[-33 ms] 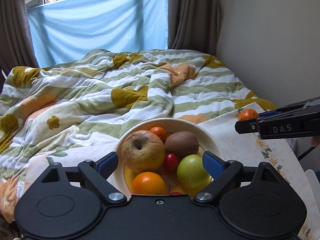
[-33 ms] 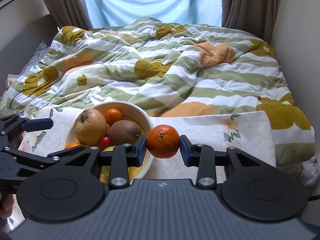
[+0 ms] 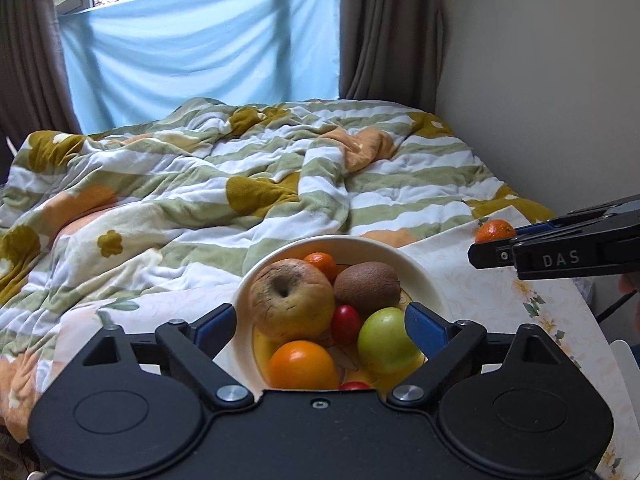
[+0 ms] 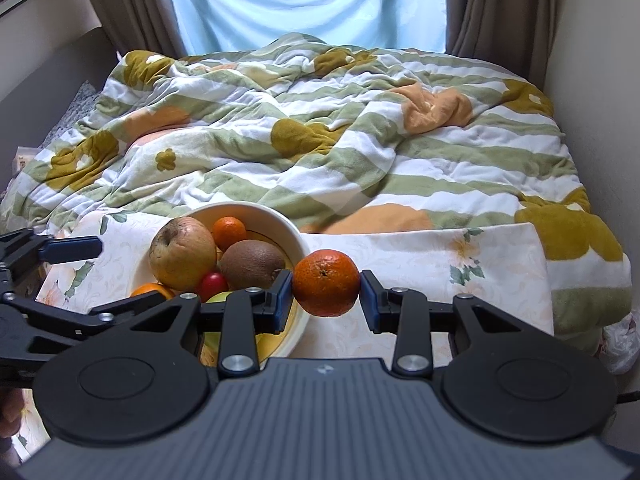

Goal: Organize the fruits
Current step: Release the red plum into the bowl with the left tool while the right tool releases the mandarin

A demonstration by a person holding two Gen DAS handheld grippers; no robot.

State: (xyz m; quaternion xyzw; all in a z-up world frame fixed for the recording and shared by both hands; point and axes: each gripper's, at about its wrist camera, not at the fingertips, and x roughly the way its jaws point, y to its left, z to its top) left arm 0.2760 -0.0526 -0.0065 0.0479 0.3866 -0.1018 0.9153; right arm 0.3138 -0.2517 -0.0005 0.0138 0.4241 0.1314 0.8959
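Note:
A white bowl point(image 3: 424, 276) point(image 4: 260, 210) stands on a floral cloth and holds a wrinkled apple point(image 3: 290, 300), a kiwi point(image 3: 366, 286), a green apple point(image 3: 386, 340), an orange point(image 3: 302, 364), a small tangerine point(image 3: 320, 262) and a small red fruit point(image 3: 345, 322). My left gripper point(image 3: 320, 326) is open and empty, its jaws on either side of the bowl. My right gripper point(image 4: 326, 294) is shut on a tangerine point(image 4: 326, 282) and holds it just right of the bowl's rim. The tangerine also shows in the left wrist view point(image 3: 494, 230).
The floral cloth point(image 4: 440, 256) covers a table against a bed with a striped quilt point(image 4: 320, 132). A wall point(image 3: 540, 80) runs along the right. Curtains and a blue sheet hang at the window beyond.

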